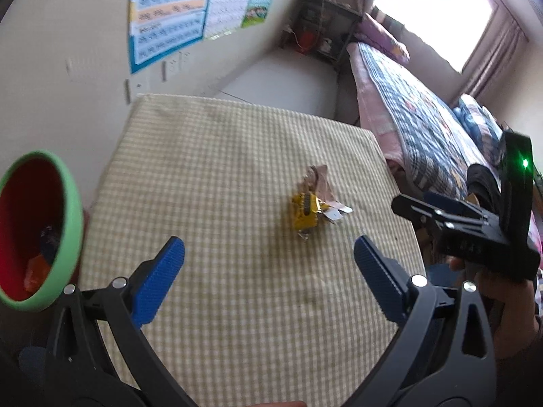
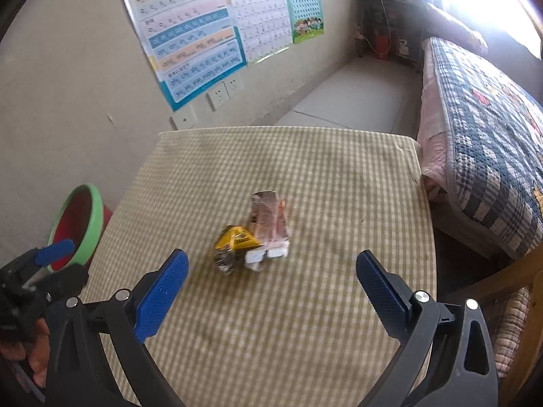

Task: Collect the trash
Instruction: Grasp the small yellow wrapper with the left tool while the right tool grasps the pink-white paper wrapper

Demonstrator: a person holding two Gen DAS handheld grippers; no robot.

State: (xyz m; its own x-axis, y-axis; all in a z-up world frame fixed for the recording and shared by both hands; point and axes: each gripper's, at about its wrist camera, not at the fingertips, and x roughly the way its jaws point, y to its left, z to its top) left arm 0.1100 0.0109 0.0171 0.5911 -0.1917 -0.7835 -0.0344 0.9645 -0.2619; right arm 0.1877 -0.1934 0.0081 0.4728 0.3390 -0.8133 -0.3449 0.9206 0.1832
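Note:
A crumpled yellow wrapper (image 1: pixel 305 215) and a pinkish wrapper (image 1: pixel 320 185) lie together on the checked tablecloth (image 1: pixel 220 169). They also show in the right wrist view: yellow wrapper (image 2: pixel 234 244), pinkish wrapper (image 2: pixel 269 218). A red bin with a green rim (image 1: pixel 73 224) stands at the table's left edge and holds some trash; it shows in the right wrist view (image 2: pixel 95 217) too. My left gripper (image 1: pixel 269 264) is open and empty, short of the wrappers. My right gripper (image 2: pixel 271 278) is open and empty, just before the wrappers.
A bed with a patchwork quilt (image 2: pixel 492 129) runs along the right of the table. A wall with posters (image 2: pixel 190 34) and sockets is behind the table. A dark shelf (image 2: pixel 387 23) stands in the far corner. A wooden chair (image 2: pixel 509 288) is at the right.

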